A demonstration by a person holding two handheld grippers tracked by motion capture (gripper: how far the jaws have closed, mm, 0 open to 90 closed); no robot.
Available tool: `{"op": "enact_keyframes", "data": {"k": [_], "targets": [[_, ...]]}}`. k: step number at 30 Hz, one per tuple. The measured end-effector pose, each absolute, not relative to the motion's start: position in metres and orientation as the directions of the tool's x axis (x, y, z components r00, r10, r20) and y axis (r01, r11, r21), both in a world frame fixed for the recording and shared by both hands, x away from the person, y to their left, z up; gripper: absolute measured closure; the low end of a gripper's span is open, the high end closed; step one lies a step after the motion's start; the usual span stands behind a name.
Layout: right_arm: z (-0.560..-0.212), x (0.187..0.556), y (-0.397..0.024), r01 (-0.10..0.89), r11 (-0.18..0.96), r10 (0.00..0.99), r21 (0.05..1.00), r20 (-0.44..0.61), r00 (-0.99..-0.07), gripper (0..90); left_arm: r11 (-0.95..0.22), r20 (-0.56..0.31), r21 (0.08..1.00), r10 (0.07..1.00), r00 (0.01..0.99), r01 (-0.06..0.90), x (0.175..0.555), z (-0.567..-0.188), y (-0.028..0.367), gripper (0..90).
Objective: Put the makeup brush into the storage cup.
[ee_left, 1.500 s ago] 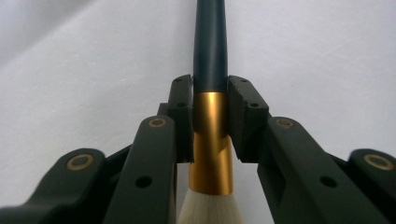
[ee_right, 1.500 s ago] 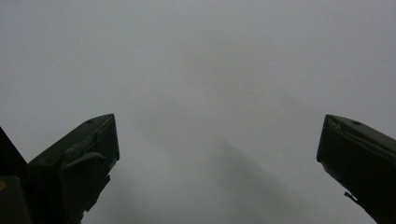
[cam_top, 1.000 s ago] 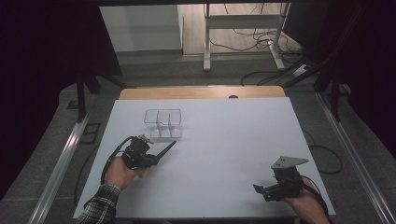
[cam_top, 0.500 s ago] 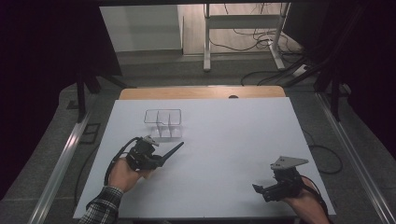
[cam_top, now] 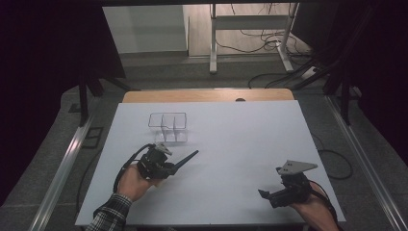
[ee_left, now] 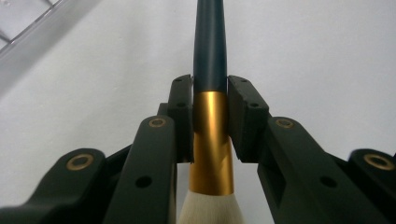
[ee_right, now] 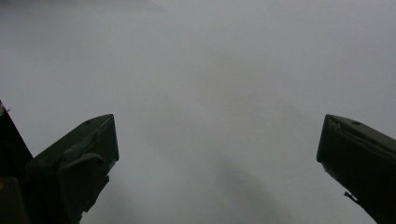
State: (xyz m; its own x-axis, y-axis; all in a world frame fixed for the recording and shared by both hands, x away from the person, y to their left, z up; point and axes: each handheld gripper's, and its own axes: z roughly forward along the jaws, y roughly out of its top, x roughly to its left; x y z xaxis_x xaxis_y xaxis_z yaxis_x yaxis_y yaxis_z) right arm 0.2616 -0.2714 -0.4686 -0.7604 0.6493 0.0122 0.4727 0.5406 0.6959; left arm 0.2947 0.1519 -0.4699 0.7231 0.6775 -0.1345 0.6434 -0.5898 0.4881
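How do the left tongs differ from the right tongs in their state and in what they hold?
The left tongs are shut on a brush, gripping its gold ferrule; the right tongs stand wide open and hold nothing. The left tongs sit near the clear organizer; the right tongs sit apart from it, near the table's front right corner. Both have black jaws.

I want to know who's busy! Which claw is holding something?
The left claw: its jaws pinch a brush by the gold band, dark handle pointing away. The right claw stands wide open with nothing between its jaws.
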Motion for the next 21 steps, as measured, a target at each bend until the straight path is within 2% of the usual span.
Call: {"op": "enact_keyframes", "data": {"k": [21], "targets": [[-0.465, 0.263, -0.261, 0.422, 0.565, 0.615, 0.709, -0.021, -0.789, 0.0, -0.634, -0.129, 0.513, 0.609, 0.783, 0.578, 0.286, -0.465, 0.129, 73.2]]}}
